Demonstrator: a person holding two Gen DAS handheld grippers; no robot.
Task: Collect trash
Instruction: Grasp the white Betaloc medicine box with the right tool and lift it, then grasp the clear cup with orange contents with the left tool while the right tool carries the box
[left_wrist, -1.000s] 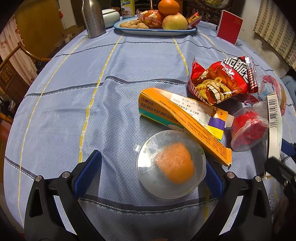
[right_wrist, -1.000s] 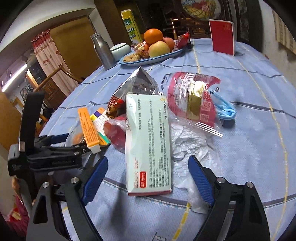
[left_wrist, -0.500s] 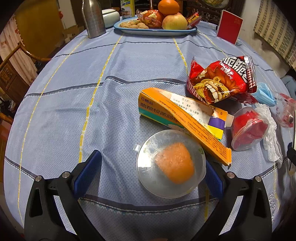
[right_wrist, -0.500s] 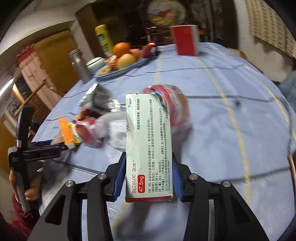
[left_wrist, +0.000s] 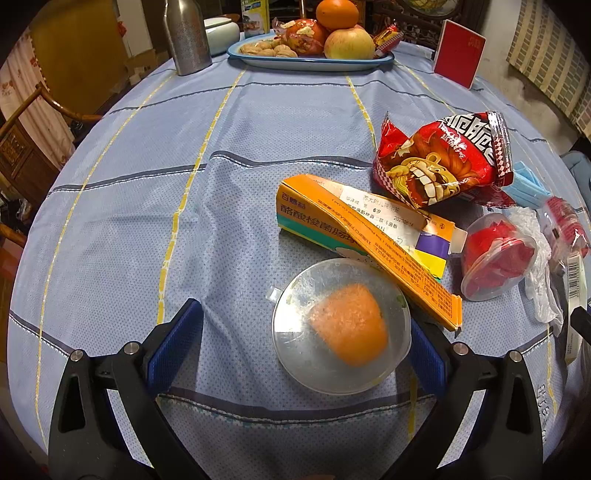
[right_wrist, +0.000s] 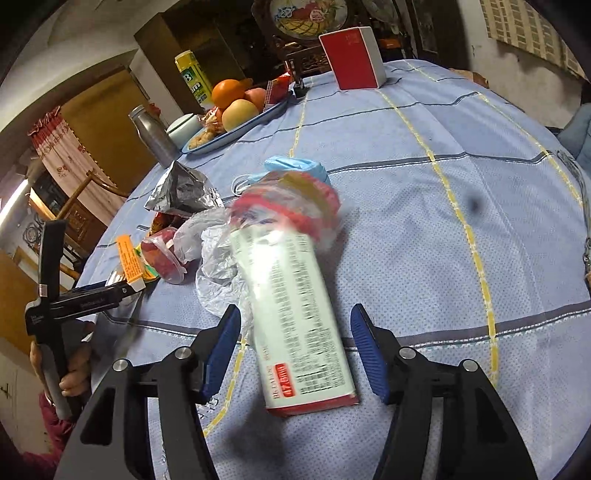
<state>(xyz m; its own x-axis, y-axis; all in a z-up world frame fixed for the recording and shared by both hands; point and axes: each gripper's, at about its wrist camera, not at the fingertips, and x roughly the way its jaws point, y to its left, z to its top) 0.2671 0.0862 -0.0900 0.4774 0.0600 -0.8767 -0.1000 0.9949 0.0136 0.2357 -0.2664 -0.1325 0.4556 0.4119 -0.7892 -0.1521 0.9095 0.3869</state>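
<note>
My right gripper (right_wrist: 295, 350): jaws opening, pale green medicine box (right_wrist: 295, 314) between them, blurred, no pad touches it. Box lies tilted on blue tablecloth (right_wrist: 443, 240), far end against crumpled clear plastic (right_wrist: 214, 266) and red-printed bag (right_wrist: 295, 206).

My left gripper (left_wrist: 306, 343): jaws wide apart, nothing clamped. Clear round lid (left_wrist: 341, 325) with orange lump sits between them, near right finger, far from left one. Orange carton (left_wrist: 362, 236) just behind lid, overlapping its rim. Red snack bag (left_wrist: 439, 162) further back.
</note>
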